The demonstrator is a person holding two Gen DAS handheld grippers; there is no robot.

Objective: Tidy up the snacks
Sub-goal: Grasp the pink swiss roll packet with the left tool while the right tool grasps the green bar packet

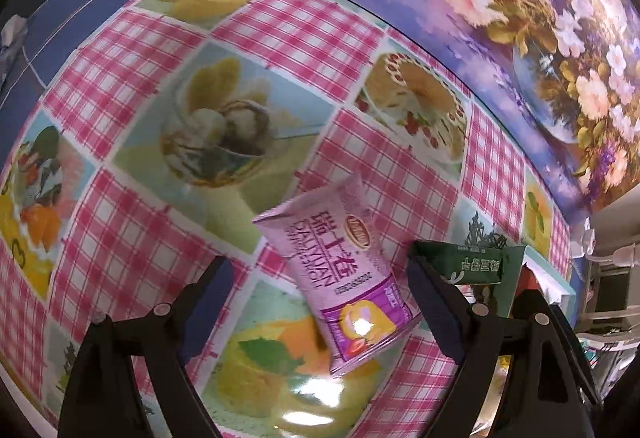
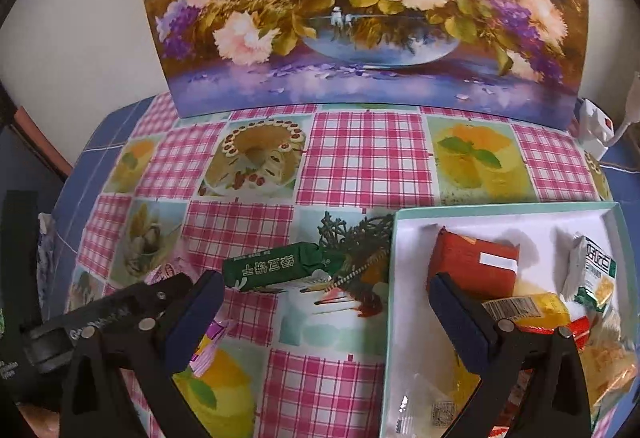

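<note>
I have the left gripper (image 1: 320, 302) spread wide and hovering just above the pink snack packet (image 1: 340, 278), which lies flat on the checked worktop (image 1: 360, 29) between the two fingers; I can't tell for sure whether either pad touches it yet. I read this as the approach to a pick, since the packet sits outside the white box (image 2: 404, 278) where the other snacks are gathered. The packet's long axis runs diagonally in the left wrist view, from far-left to near-right. Its crimped plain end points away from me and the end with the printed cake picture points toward me. The fingers therefore straddle it roughly across its width, which seems a fair grip line.

The green snack bar (image 2: 276, 268) lies on the worktop just left of the box, its long axis nearly left to right, and looks like the next candidate. The right gripper (image 2: 326, 312) is also spread, holding nothing, poised over the box's left rim. Inside the box, an orange-red packet (image 2: 468, 262), a yellow packet (image 2: 528, 308) and a white-green packet (image 2: 592, 270) lie loosely piled.
</note>
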